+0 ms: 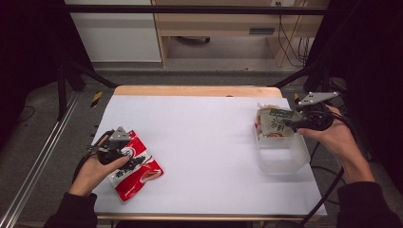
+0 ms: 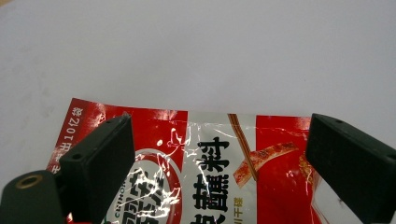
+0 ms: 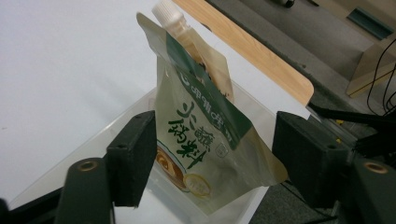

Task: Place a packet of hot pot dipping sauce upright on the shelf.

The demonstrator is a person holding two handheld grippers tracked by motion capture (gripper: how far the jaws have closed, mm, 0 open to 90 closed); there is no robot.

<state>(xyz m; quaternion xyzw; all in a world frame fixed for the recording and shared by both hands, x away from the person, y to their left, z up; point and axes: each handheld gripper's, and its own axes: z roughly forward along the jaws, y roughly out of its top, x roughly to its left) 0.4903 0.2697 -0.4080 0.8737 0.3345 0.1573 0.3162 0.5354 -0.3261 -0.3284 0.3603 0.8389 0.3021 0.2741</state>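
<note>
With the right gripper (image 3: 212, 154) wide and clear of the beige pouch (image 3: 205, 135) at mid-frame, back out straight so it stays in the clear box (image 1: 280, 154), while the left gripper (image 2: 219, 163), also wide, closes on the red packet (image 2: 210, 172) at lower frame.

White-covered table (image 1: 204, 142), grey floor (image 1: 199, 76), wooden furniture (image 1: 214, 23), dark frame bars (image 1: 190, 9)

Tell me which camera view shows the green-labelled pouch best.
The right gripper view: the green-labelled pouch stands large in the clear container, print and white cap plain, between the open fingers. The high view shows it small. The left gripper view shows the red packet.
</note>
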